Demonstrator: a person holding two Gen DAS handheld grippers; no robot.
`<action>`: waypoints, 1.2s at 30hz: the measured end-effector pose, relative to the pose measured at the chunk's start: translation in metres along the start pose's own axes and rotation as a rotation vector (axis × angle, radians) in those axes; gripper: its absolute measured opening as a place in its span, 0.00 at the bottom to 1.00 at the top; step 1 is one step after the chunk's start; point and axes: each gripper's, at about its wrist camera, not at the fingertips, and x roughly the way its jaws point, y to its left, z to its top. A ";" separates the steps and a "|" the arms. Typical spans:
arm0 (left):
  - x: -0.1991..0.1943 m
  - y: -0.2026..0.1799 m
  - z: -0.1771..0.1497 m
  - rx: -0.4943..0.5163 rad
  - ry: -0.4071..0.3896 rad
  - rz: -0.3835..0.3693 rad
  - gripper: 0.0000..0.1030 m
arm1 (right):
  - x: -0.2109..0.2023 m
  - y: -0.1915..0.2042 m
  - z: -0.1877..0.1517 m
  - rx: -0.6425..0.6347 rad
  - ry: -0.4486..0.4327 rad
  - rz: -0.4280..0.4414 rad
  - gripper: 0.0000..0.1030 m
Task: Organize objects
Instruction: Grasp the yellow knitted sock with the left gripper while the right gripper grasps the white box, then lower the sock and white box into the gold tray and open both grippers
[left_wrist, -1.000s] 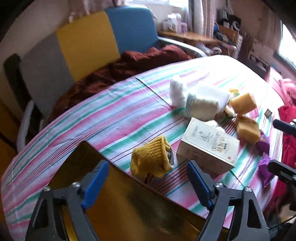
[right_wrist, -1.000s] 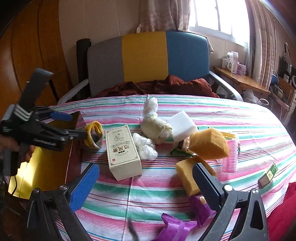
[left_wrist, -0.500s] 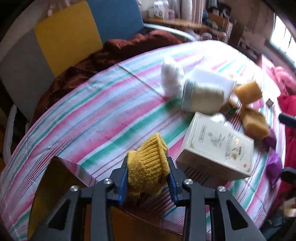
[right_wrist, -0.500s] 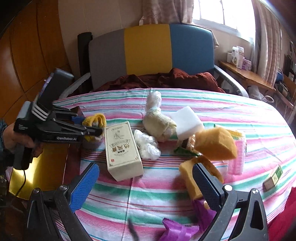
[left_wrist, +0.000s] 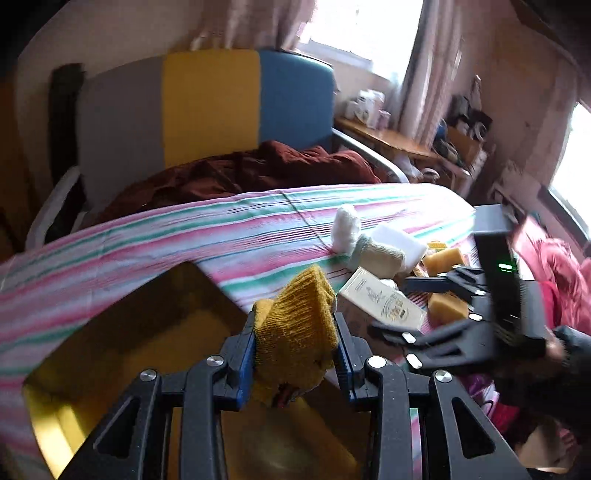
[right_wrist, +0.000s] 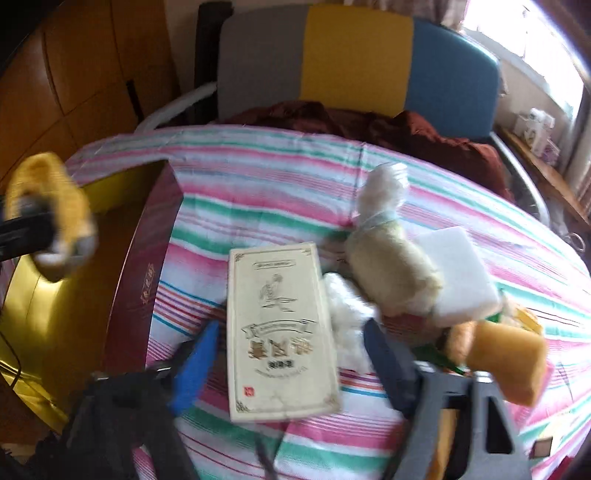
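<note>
Lifted since half a second ago: the yellow knit sock, which sat on the striped cloth beside the cream box, now hangs in the air over the gold-lined open box. Left gripper has risen and tilted up with it, jaws pinching the sock from both sides, blue pads pressed into the knit.

Right gripper has dropped low over the cream box; a second ago it hovered farther back. Jaws spread wide, one blue pad at each long side of the box, near it; contact cannot be told, the frame is blurred. Its dark body enters the left wrist view from the right, held in a black-gloved hand.

Outward on the cloth:
- white crumpled wad touching the cream box's right side
- pale knit sock with a white tuft at its far end
- white foam block against that sock
- orange sponge just right of the right jaw

Beyond the table edge: a chair with grey, yellow and blue back panels, dark red cloth on its seat.
</note>
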 end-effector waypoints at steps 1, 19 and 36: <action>-0.008 0.004 -0.007 -0.020 -0.006 0.014 0.36 | 0.003 0.001 -0.001 0.001 0.013 0.009 0.50; -0.072 0.100 -0.080 -0.326 -0.013 0.406 0.41 | -0.065 0.086 0.014 -0.033 -0.086 0.222 0.50; -0.147 0.122 -0.107 -0.444 -0.180 0.632 0.96 | -0.056 0.197 0.027 -0.101 -0.094 0.314 0.76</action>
